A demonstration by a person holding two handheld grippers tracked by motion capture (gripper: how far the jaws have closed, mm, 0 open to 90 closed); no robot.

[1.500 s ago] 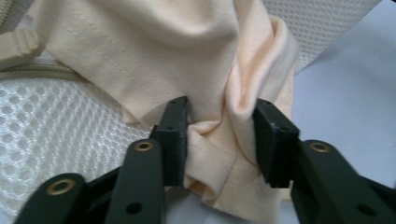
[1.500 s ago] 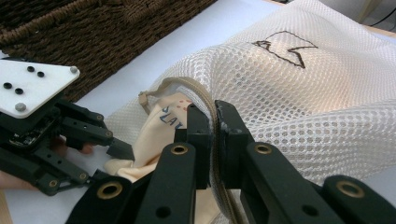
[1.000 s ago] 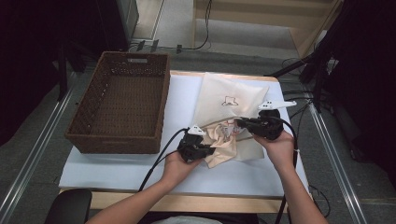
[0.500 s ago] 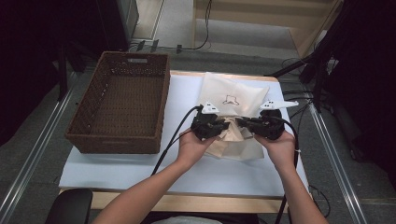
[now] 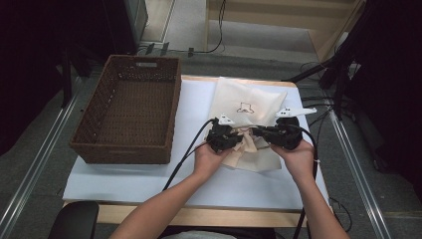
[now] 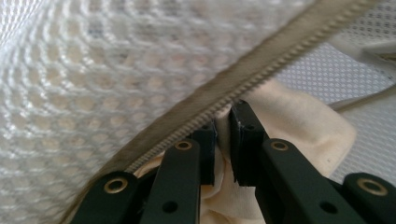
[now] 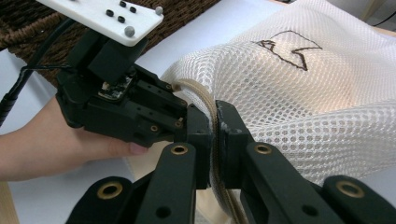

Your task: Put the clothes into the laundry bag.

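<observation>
Mesh laundry bag (image 5: 246, 112), white with a small dark animal outline stitched on it, lies on the white surface (image 5: 149, 174) just right of a brown wicker basket (image 5: 129, 112), which it does not touch. A beige zipper (image 6: 243, 79) runs along the bag's near edge, and cream cloth (image 6: 299, 126) shows at that opening, bunched between the two hands.

Both claws meet at that near edge. The left claw (image 5: 238, 137) is clamped on the cream cloth right under the zipper; in the left gripper view its two black jaws stand close together with a fold of cloth squeezed between the pads, the zipper teeth crossing just above the tips. The right claw (image 5: 258, 132) is clamped on the zipper band itself; in the right gripper view (image 7: 214, 135) the beige strip passes straight down between its nearly closed jaws, with the mesh bulging up to the right of them. The same view shows the left claw's black body close by on the left, its tips just beside the right claw's tips at the zipper, and the white plate (image 7: 105, 16) on its top.

From above, the left hand (image 5: 209, 159) and the right hand (image 5: 298, 159) come in from the near side of the surface, black cables trailing from the claws back toward the person.
</observation>
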